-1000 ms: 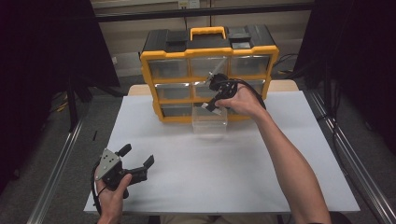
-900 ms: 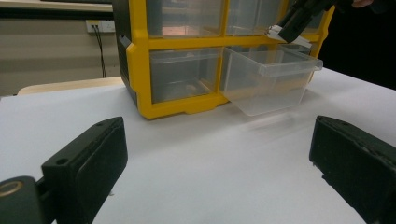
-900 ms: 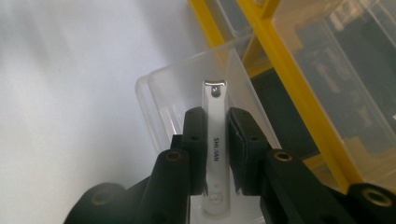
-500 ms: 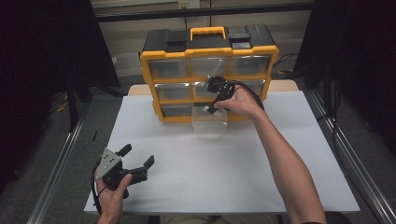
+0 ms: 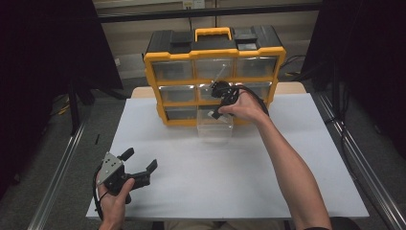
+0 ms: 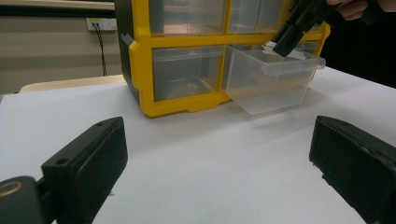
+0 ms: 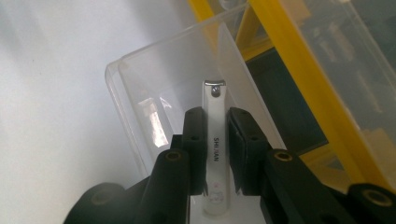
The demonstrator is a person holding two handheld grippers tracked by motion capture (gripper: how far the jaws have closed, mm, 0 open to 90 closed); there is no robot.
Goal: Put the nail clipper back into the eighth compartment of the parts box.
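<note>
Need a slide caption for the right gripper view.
Right gripper holds a nail clipper over the open clear drawer.

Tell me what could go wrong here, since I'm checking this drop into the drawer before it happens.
1. The right tongs pinch the nail clipper by its thin sides, so it could twist or slip out early.
2. The clipper hangs near the clear drawer's wall; it could catch the rim or fall onto the table.
3. The pulled-out drawer might get knocked, since nothing steadies it; the left tongs are far off, open.
</note>
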